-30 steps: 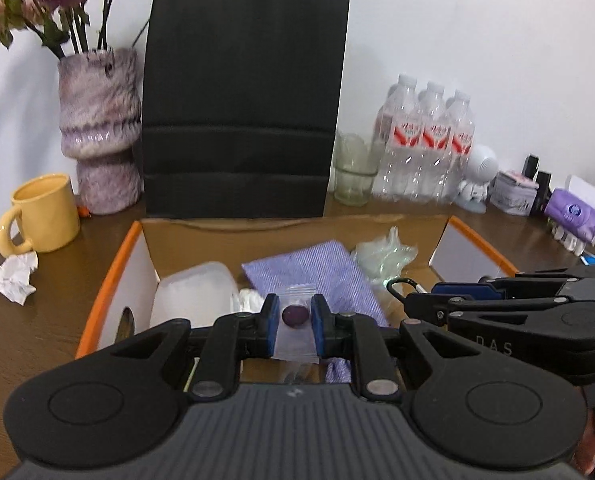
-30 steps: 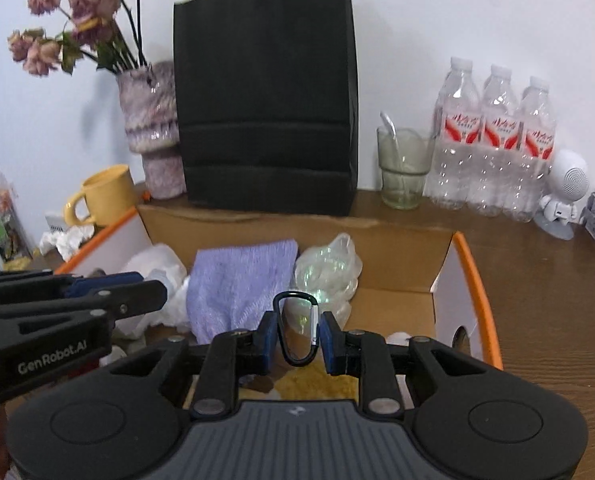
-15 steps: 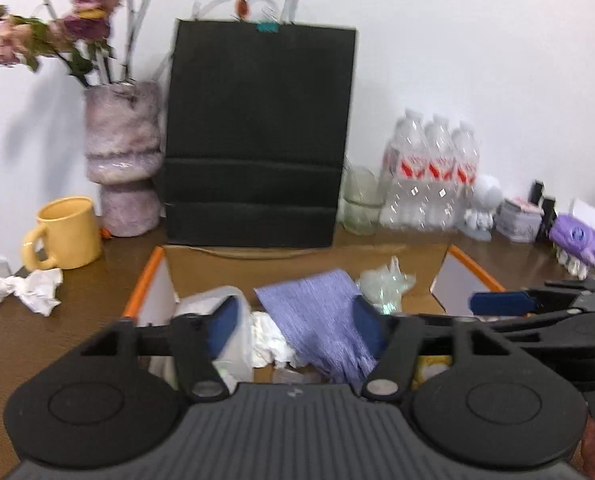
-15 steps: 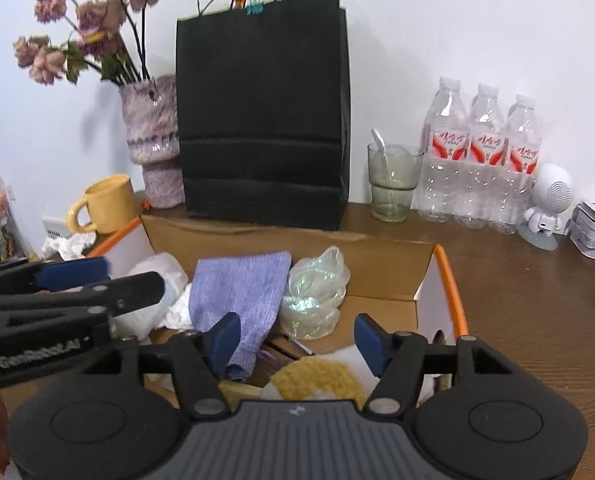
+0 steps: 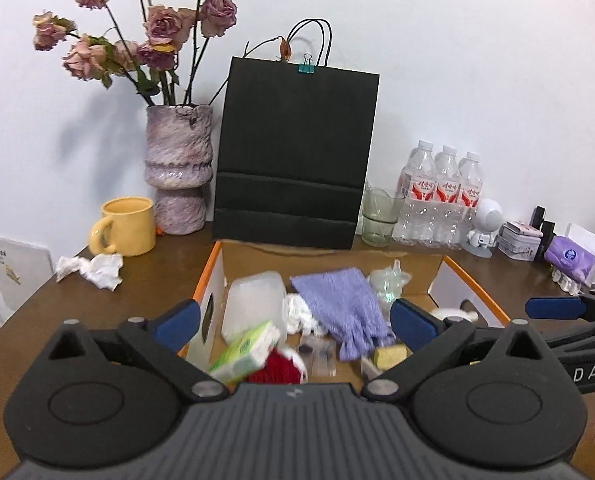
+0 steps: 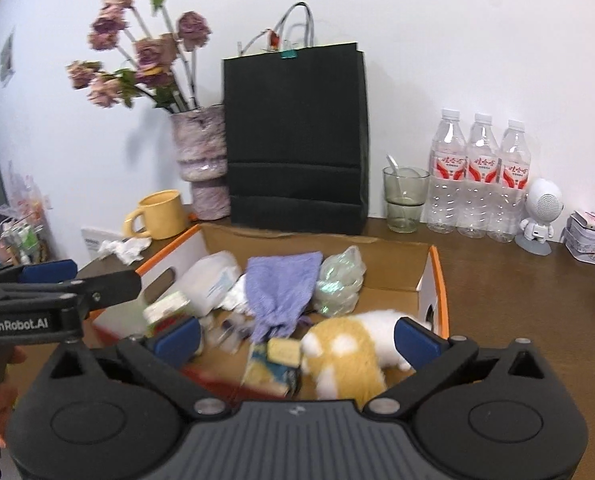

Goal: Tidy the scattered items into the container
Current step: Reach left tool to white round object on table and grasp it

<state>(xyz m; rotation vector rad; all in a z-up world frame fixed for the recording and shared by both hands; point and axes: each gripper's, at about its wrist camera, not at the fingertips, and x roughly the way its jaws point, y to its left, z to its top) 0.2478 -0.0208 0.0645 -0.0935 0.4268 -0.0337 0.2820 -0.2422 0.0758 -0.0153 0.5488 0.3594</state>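
While both sets of jaws are opening, the left gripper [image 5: 293,326] and the right gripper [image 6: 295,338] hover at the near edge of the orange-rimmed cardboard box [image 5: 463,276], spread wide with nothing between their blue pads. Inside the box lie a lilac knitted cloth [image 5: 343,304], a translucent plastic tub [image 5: 253,304], a green tissue pack [image 5: 243,352], a crumpled clear bag [image 6: 339,280] and a yellow-and-white plush toy [image 6: 349,352]. A crumpled tissue [image 5: 91,268] lies on the table left of the box, beside a yellow mug [image 5: 123,232].

"GenRobot.AI" on the left gripper [image 6: 73,284] — "DAS" on the right gripper [image 5: 577,368].
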